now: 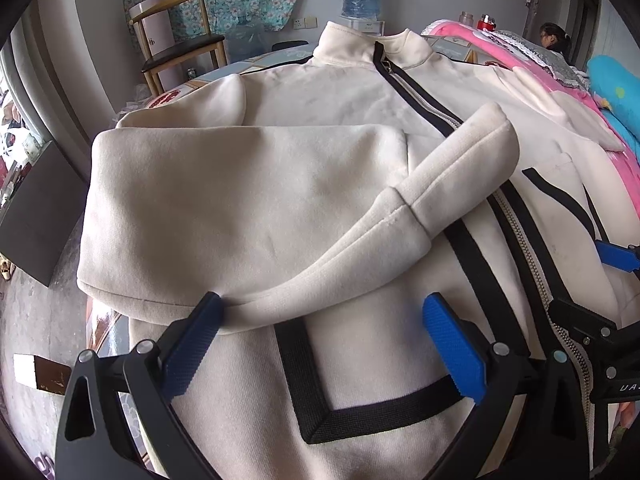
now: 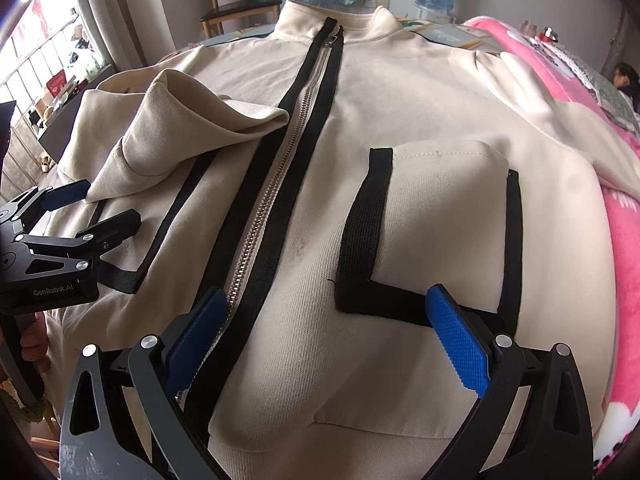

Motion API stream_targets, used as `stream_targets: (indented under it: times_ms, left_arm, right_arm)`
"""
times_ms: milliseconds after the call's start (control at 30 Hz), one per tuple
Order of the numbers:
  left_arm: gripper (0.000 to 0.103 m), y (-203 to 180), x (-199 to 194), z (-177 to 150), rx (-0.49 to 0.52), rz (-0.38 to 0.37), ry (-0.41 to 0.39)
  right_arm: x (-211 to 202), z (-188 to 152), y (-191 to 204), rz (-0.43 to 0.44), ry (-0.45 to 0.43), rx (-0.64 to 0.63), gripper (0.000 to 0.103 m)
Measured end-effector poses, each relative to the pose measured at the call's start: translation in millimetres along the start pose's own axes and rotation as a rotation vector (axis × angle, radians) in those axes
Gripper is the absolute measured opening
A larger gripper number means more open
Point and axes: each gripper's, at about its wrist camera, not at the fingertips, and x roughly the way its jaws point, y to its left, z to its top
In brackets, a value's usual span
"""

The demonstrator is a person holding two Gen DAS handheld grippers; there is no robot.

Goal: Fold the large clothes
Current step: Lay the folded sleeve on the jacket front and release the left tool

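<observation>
**Jacket fold: one sleeve in, the rest outstanding**

Left wrist view. Nearest the lens, the left gripper [image 1: 322, 344] is standing wide apart and released, gripping nothing. Its left pad [image 1: 191, 346] is touching the lower edge of the folded sleeve [image 1: 248, 216]; the right pad [image 1: 454, 354] is hovering over or resting on the black-trimmed pocket [image 1: 360, 392], contact not determinable. The cream jacket [image 1: 340, 100] is lying front-up, collar away from the camera, on a desk [image 1: 224, 70] with a patterned top. The sleeve is lying across the chest, its cuff [image 1: 472, 152] reaching the zip [image 1: 416, 92]. Judgement: the first sleeve fold is done or nearly done. The right gripper [image 1: 588, 288] is showing at the right edge of the frame.

Right wrist view. Nearest the lens, the right gripper [image 2: 326, 338] is likewise spread fully and empty, poised low over the jacket [image 2: 420, 92] near the hem. Its left pad [image 2: 194, 336] is sitting at the zip [image 2: 276, 184]; its right pad [image 2: 456, 344] is overlapping the trim of the right-hand pocket [image 2: 432, 216]. The left gripper [image 2: 80, 208] is visible at the left, beside the turned-in sleeve [image 2: 180, 128]. The far sleeve [image 2: 532, 92] is lying outward against the pink blanket [image 2: 624, 240], not yet folded.

Judgement: task early. Remaining: second sleeve, then the body folds.
</observation>
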Motion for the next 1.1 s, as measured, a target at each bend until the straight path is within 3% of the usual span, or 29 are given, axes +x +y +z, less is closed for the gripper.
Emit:
stream_targets:
  times_ms: [867,1100]
  left_arm:
    - [0.098,-0.4,0.7,1.6,0.012,-0.004,0.002]
    - [0.098,7.0,-8.2,5.6,-0.003,-0.006,-0.014]
  right_arm:
    - [1.9,0.5,-0.4,0.006,0.006,-0.002,0.096]
    - [-7.8,3.7,-14.6,0.102,0.036,-0.029,0.096]
